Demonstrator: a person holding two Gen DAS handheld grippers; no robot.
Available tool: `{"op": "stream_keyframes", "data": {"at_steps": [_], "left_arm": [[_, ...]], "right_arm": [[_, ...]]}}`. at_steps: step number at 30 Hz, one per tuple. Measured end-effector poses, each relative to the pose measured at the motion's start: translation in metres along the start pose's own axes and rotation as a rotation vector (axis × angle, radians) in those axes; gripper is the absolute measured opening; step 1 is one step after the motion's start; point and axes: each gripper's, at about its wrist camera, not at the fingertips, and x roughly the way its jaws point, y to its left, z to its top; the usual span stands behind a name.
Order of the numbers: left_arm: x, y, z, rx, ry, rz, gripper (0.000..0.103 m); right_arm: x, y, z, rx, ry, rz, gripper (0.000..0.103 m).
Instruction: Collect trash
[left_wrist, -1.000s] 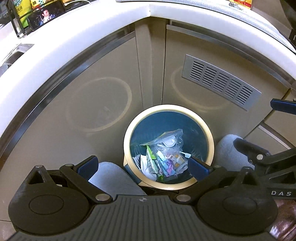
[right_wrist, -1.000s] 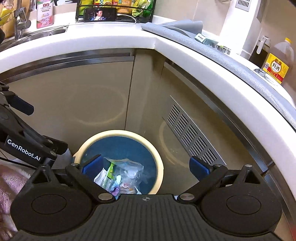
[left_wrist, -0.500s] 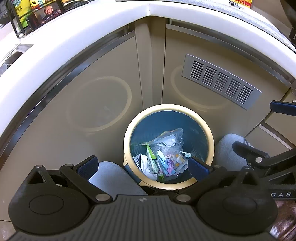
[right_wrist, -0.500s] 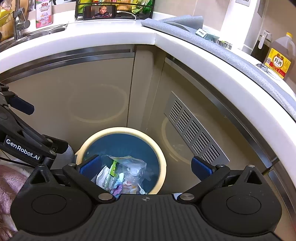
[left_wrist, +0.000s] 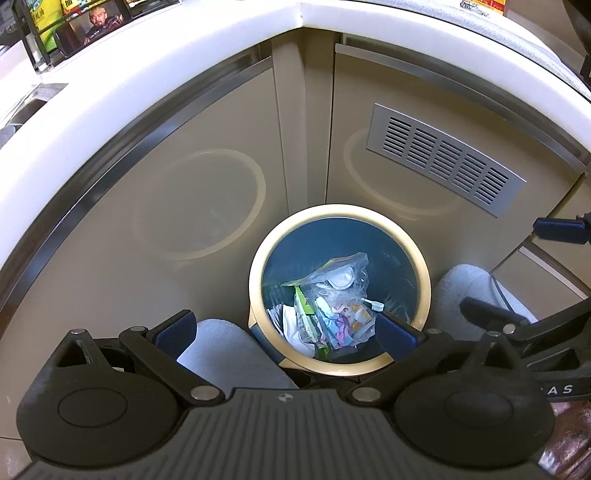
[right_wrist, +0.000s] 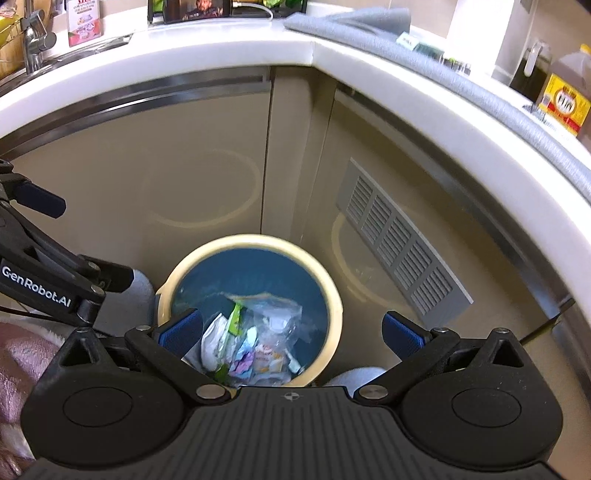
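Observation:
A round trash bin with a cream rim (left_wrist: 424, 280) and blue inside stands on the floor in the cabinet corner; it also shows in the right wrist view (right_wrist: 332, 291). Inside lies a clear plastic bag of wrappers and paper scraps (left_wrist: 332, 299), also seen from the right (right_wrist: 258, 339). My left gripper (left_wrist: 284, 332) is open and empty above the bin's near rim. My right gripper (right_wrist: 291, 332) is open and empty above the bin. Each gripper shows at the edge of the other's view.
Beige cabinet doors meet in a corner behind the bin, with a metal vent grille (left_wrist: 443, 162) on the right door. A white countertop (right_wrist: 221, 48) curves overhead, carrying a faucet (right_wrist: 33, 44), a phone, a grey mat and bottles. Grey slippers (left_wrist: 229, 350) flank the bin.
The right gripper has shifted right and slightly forward, so the bin sits more centred between its fingers. The left gripper has stayed almost still.

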Motion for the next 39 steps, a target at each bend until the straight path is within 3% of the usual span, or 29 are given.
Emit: {"op": "stream_keyframes", "data": {"at_steps": [39], "left_arm": [[0.028, -0.001, 0.0, 0.002, 0.085, -0.03, 0.103]], "right_arm": [[0.044, -0.006, 0.0, 0.017, 0.129, 0.054, 0.103]]}}
